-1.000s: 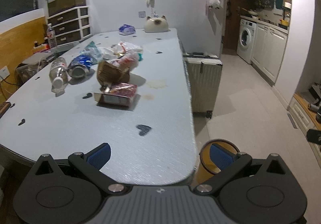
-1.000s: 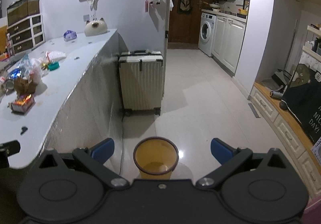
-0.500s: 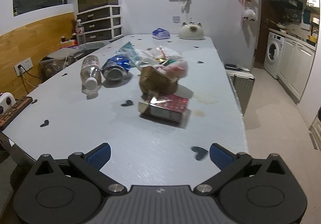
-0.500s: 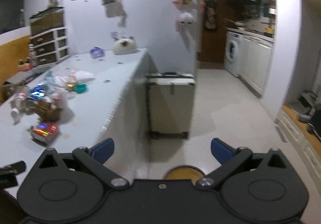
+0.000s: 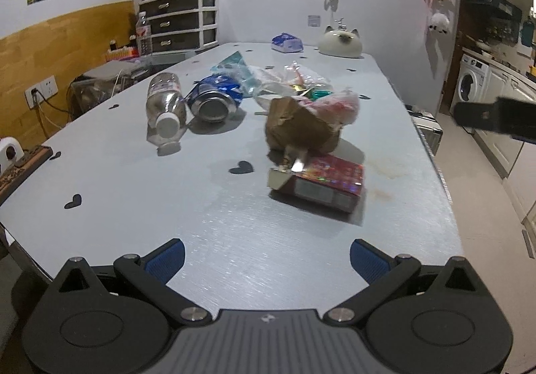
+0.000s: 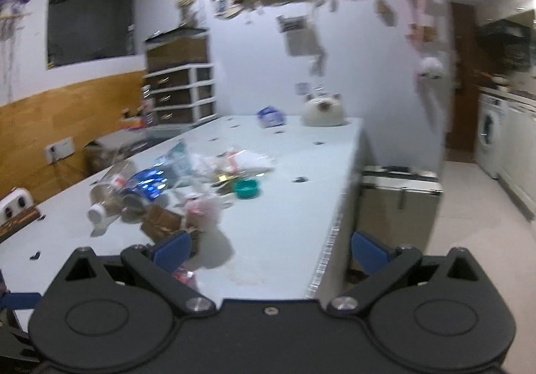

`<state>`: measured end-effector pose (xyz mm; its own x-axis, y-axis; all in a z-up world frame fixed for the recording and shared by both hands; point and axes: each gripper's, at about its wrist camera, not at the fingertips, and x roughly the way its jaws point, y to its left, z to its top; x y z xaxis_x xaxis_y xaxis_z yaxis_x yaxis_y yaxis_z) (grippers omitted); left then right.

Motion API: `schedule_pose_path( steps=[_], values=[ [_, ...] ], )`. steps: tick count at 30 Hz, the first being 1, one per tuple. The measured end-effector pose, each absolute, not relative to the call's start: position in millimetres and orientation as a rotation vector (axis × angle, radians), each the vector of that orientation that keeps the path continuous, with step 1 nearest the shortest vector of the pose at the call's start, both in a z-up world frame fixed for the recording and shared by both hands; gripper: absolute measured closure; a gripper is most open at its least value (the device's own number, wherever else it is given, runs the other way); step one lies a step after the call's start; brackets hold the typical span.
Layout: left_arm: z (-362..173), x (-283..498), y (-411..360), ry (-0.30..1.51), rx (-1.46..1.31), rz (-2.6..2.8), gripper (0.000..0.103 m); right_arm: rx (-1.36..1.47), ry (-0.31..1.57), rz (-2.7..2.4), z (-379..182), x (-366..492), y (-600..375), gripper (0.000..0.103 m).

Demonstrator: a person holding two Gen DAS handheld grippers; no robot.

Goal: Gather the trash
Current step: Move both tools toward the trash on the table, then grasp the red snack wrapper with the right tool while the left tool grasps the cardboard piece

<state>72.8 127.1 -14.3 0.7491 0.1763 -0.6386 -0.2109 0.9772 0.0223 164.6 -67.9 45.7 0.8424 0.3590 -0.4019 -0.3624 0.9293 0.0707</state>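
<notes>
Both claws, left (image 5: 266, 260) and right (image 6: 269, 248), spread and empty, low in frame over desk (image 5: 234, 240); trash pile (image 5: 294, 126) mid-frame.

A long pale table (image 5: 234, 240) with a rounded near end fills the middle of the left wrist view, dotted with dark heart marks (image 5: 241, 167). A clear bottle (image 5: 165, 107) lies on its side at centre left, a blue can (image 5: 216, 99) touching its right. Right of centre sits a brown bag (image 5: 298, 129), a shiny red box (image 5: 321, 181) just below it. Crumpled plastic wrappers (image 5: 294, 79) lie behind. At the far end rest a cat-shaped dish (image 5: 340, 44) and a blue packet (image 5: 287, 42).
</notes>
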Motion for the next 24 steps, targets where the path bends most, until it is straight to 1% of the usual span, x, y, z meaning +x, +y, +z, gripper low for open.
schedule_pose_path(
  steps=[8, 14, 17, 19, 21, 24],
  values=[
    [-11, 90, 160, 0.692, -0.056, 0.225, 0.000, -0.124, 0.508, 0.640, 14, 211, -14, 0.000],
    [-3, 108, 181, 0.710, -0.073, 0.171, 0.000, -0.168, 0.532, 0.816, -3, 220, 7, 0.000],
    [3, 118, 186, 0.698, -0.040, 0.168, 0.000, -0.186, 0.545, 0.903, -5, 222, 15, 0.008],
    [6, 126, 188, 0.694, -0.024, 0.168, 0.000, -0.218, 0.562, 0.940, -10, 224, 24, 0.011],
    [9, 133, 190, 0.687, -0.025, 0.162, 0.000, -0.251, 0.575, 0.954, -14, 224, 31, 0.021],
    [14, 146, 193, 0.676, -0.038, 0.130, 0.000, -0.287, 0.597, 0.959, -21, 226, 35, 0.030]
  ],
)
